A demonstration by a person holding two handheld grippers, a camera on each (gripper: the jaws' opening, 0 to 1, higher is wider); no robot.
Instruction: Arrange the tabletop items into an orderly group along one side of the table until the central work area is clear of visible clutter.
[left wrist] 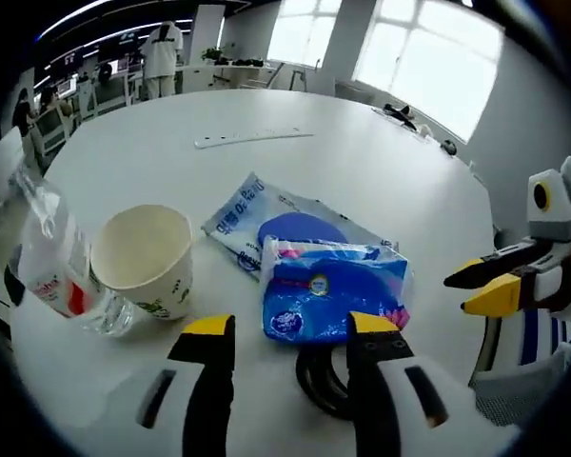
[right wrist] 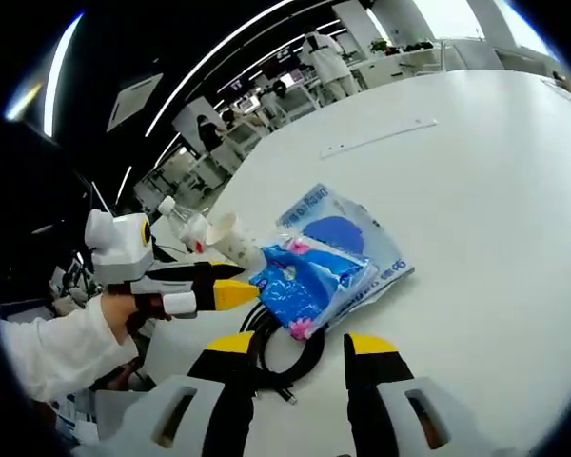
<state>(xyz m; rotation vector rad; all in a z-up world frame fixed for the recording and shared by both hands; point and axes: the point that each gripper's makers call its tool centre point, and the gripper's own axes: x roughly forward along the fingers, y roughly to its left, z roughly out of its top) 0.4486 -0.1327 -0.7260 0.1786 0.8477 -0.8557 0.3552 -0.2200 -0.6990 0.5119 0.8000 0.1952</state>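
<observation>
A blue tissue pack point(left wrist: 328, 290) point(right wrist: 309, 276) lies on a flat blue and white packet point(left wrist: 257, 214) point(right wrist: 357, 233) on the white round table point(left wrist: 362, 162). My left gripper point(left wrist: 290, 328) is open, its yellow tips just short of the pack, holding nothing; it also enters the right gripper view point(right wrist: 243, 284) from the left, held by a hand. A coiled black cable point(left wrist: 322, 379) point(right wrist: 287, 354) sits under the pack's near edge. A paper cup point(left wrist: 145, 255) point(right wrist: 230, 238) and a clear plastic bottle point(left wrist: 62, 267) point(right wrist: 186, 224) stand to the left. My right gripper point(right wrist: 300, 345) point(left wrist: 459, 293) is open and empty.
A long white strip point(left wrist: 252, 138) point(right wrist: 381, 138) lies far across the table. The table edge curves close on the right point(left wrist: 476, 190). Desks, chairs and people point(left wrist: 162, 57) stand beyond the table, with bright windows behind.
</observation>
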